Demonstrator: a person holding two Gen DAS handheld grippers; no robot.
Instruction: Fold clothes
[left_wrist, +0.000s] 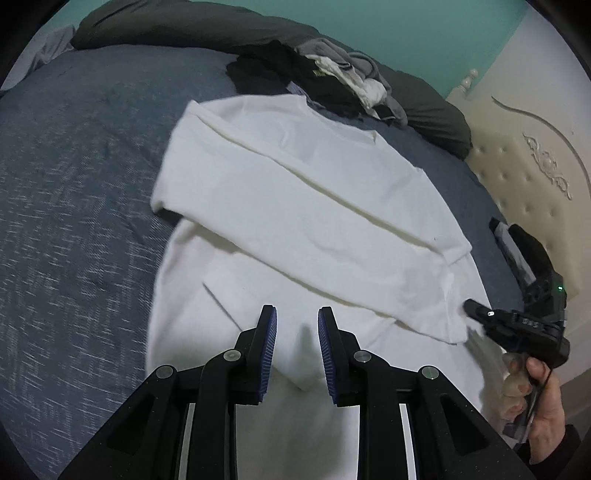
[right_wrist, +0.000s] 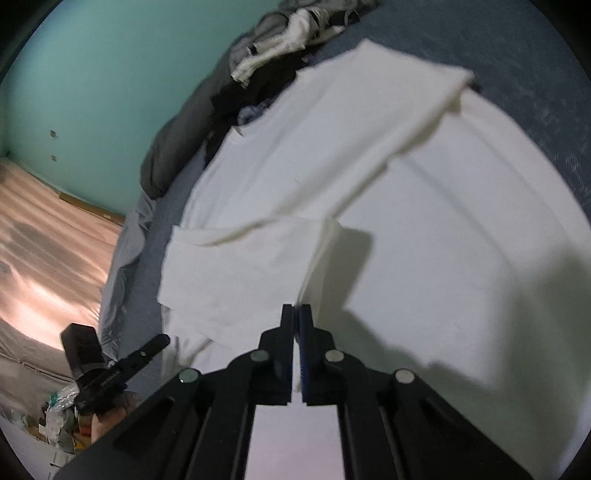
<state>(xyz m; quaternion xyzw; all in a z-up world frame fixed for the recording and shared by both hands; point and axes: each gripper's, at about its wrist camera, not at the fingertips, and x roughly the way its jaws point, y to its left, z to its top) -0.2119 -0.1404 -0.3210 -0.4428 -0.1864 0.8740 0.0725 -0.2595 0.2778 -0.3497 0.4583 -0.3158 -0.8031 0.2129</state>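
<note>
One sleeve's folded across the shirt (left_wrist: 295, 192) on the bed (left_wrist: 74, 206). My right gripper (right_wrist: 296, 314) is pinching the shirt edge, left gripper (left_wrist: 297, 321) hovering unclenched above the shirt. Next: fold inward.

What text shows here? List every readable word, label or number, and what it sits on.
None reads clearly.
Yellowish print on the black garment in the heap: too small and blurred.
Pale marking on the black right gripper body, left wrist view: blurred.
White long-sleeved shirt: no print visible.
</note>
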